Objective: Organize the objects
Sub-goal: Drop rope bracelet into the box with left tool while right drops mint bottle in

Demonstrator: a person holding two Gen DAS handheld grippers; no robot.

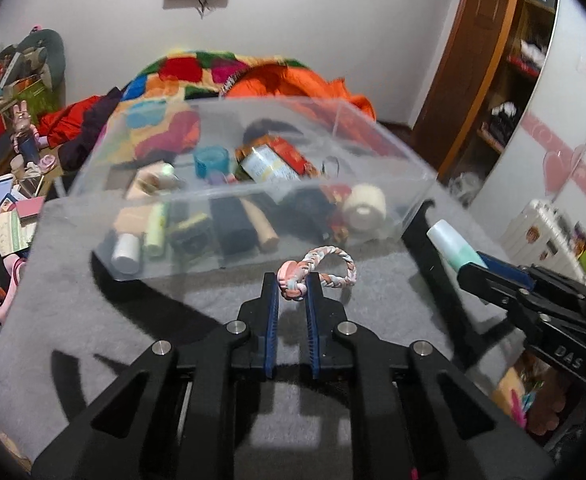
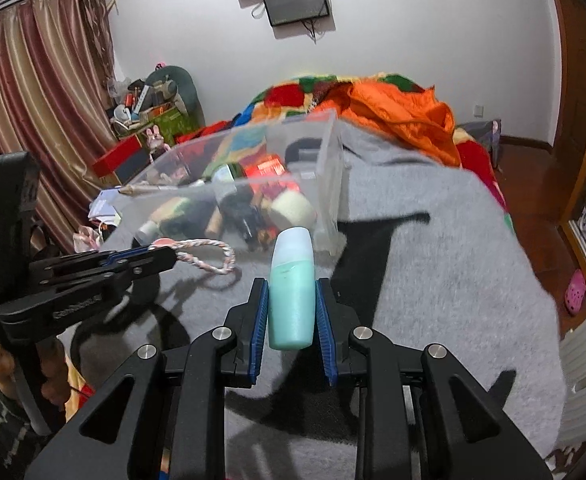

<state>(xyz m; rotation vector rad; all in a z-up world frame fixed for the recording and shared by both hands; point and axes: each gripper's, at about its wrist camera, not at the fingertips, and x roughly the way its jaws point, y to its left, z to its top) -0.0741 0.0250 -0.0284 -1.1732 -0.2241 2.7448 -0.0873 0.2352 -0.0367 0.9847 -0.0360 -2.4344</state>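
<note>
Braided rope ring (image 1: 325, 270) & teal bottle (image 2: 292, 296) are hanging just above grey blanket (image 2: 433, 248), left gripper (image 1: 292, 284) clenching ring's knot, right gripper (image 2: 292, 300) clamping bottle; prob. mid-carry, next needing lift over clear bin (image 1: 413, 196) rim w/o bumping.

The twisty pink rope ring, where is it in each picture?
Left wrist view: the rope ring sits centre, pinched in the left tool.
Right wrist view: it hangs at left, beside the teal bottle.
Shared landmark: the clear plastic box just behind it.
</note>
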